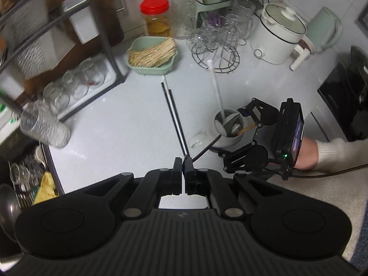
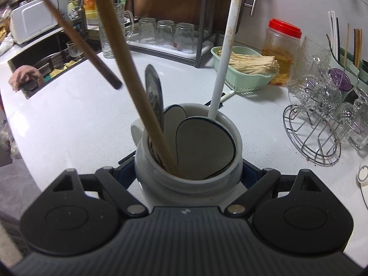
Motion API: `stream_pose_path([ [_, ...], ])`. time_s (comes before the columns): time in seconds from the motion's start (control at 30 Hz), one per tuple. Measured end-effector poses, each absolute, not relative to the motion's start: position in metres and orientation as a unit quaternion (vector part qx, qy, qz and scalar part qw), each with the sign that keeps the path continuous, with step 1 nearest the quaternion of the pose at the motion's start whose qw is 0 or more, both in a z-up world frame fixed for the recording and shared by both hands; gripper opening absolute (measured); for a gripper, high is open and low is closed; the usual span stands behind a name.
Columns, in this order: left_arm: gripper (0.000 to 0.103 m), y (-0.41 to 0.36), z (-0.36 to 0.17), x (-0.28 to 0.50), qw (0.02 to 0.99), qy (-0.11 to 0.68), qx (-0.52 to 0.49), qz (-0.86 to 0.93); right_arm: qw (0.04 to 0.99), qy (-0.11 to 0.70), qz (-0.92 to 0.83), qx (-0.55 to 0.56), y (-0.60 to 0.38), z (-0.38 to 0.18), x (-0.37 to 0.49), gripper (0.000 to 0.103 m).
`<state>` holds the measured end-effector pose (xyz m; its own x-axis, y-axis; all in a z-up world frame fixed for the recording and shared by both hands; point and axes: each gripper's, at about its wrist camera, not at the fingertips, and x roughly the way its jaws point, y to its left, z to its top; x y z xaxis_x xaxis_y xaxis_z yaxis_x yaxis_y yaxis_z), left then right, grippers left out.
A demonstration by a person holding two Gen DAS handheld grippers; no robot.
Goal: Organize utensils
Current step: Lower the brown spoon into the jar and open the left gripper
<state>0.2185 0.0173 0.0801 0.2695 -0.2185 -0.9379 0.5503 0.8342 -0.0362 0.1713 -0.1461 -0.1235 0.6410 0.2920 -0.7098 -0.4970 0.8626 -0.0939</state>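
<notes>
the left gripper (image 1: 184, 161) is clenched on a pair of black chopsticks (image 1: 173, 117), held only at their near ends, so i think they may swing or slip out. the right gripper (image 2: 188, 174) grasps the white utensil jar (image 2: 188, 184), which stands ahead and right of the left gripper; the long handles could tip it.

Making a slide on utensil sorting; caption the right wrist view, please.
Right gripper clamps the white utensil crock holding a wooden handle and white-handled utensil.
</notes>
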Motion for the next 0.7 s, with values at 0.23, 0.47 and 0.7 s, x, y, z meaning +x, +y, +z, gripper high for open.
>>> stream_pose_path([
  [0.23, 0.002, -0.029, 0.071, 0.230, 0.763, 0.550, 0.210, -0.268, 0.892, 0.358, 0.236, -0.147, -0.148, -0.123, 0.172, 0.092],
  [0.47, 0.002, -0.069, 0.055, 0.238, 0.739, 0.551, 0.251, -0.295, 0.891, 0.356, 0.242, -0.149, -0.150, -0.124, 0.173, 0.092],
  [0.7, 0.002, -0.103, 0.031, 0.244, 0.719, 0.557, 0.264, -0.321, 0.891, 0.355, 0.242, -0.148, -0.151, -0.124, 0.174, 0.092],
])
